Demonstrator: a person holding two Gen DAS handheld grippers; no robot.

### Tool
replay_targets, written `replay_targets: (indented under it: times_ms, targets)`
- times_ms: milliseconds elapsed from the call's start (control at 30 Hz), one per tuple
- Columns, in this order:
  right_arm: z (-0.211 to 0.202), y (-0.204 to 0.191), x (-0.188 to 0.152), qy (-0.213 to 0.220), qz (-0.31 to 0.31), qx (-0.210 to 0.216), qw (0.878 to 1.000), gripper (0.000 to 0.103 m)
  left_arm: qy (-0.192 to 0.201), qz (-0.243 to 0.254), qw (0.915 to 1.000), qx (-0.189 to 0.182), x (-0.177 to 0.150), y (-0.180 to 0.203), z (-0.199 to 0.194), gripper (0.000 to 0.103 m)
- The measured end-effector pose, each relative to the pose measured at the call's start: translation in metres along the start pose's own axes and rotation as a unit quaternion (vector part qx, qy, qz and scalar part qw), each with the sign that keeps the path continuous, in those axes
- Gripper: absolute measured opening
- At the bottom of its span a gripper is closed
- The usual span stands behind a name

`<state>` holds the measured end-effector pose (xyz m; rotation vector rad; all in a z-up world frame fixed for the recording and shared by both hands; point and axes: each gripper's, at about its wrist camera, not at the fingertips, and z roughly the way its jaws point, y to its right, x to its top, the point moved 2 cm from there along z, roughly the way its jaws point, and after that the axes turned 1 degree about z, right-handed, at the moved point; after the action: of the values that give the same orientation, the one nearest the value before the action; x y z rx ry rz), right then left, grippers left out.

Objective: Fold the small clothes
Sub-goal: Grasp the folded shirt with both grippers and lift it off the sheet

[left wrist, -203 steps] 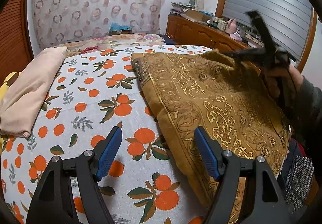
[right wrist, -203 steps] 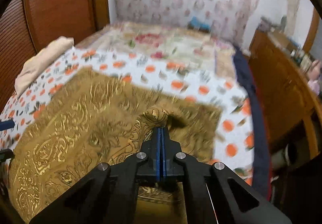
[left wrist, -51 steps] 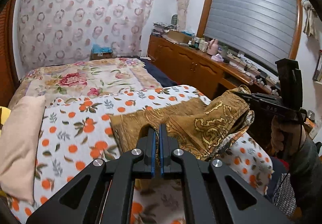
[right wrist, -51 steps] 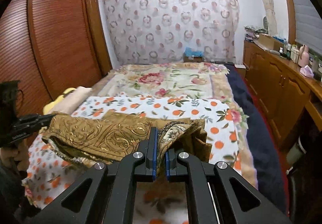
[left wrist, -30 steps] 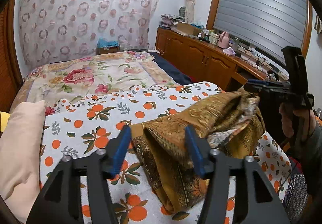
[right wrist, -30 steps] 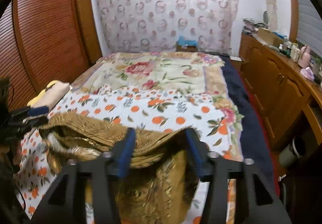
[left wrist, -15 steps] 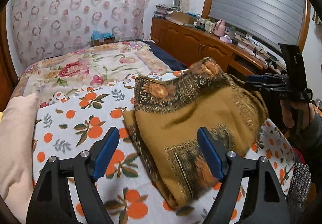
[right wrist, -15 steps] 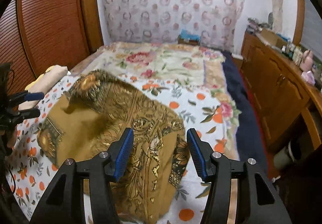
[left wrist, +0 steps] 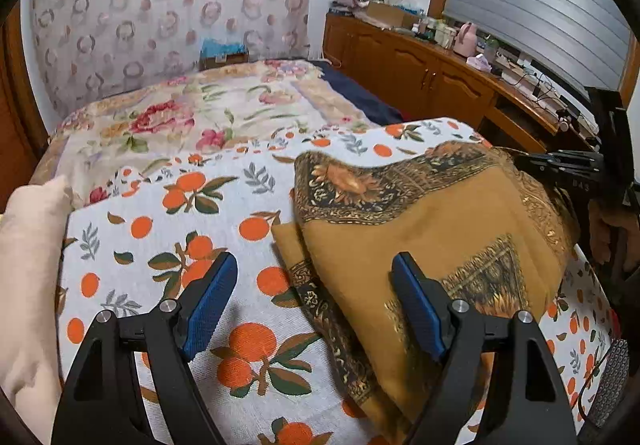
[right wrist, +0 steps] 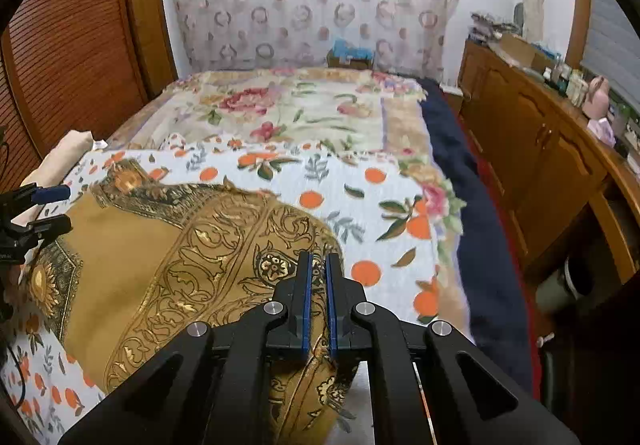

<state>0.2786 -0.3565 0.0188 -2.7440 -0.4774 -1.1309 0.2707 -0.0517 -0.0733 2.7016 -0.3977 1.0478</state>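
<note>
A mustard-brown cloth with gold and black ornament [left wrist: 432, 229] lies folded over on the orange-print sheet [left wrist: 168, 229] of the bed. My left gripper [left wrist: 312, 297] is open and empty, hovering over the cloth's near left edge. My right gripper [right wrist: 317, 285] is nearly closed on the cloth's near right edge [right wrist: 276, 265], with fabric between its blue pads. It shows in the left wrist view [left wrist: 568, 161] at the cloth's far right. The left gripper shows at the far left of the right wrist view [right wrist: 36, 209].
A folded pink cloth [left wrist: 28, 253] lies at the bed's left side. A floral quilt [left wrist: 192, 113] covers the far half of the bed. A wooden cabinet [right wrist: 552, 149] with clutter runs along the right. A wooden wardrobe [right wrist: 68, 41] stands left.
Both grippers lifted the cloth, carried it over and released it, folding it in half. Over the last half second my right gripper has closed on the cloth's near right edge. The left stays open.
</note>
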Motion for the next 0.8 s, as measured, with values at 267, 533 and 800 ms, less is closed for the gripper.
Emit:
replay_targets:
  times_ms: [267,533,800]
  targets:
    - [-0.026,0.004,-0.002,0.019,0.013,-0.006,1.0,0.057,-0.021,-0.004,0.9997,-0.006,0.001,0.001,0.014,0.08]
    - [-0.004,0.002,-0.024,-0.019,0.032,0.023,0.999,0.073,-0.04,-0.019,0.998,-0.044,0.001,0.001,0.026,0.063]
    - [0.012,0.008,-0.031,-0.037,0.068,0.055,0.995,0.073,-0.032,-0.018,0.9979,-0.054,0.001,0.003,0.027,0.048]
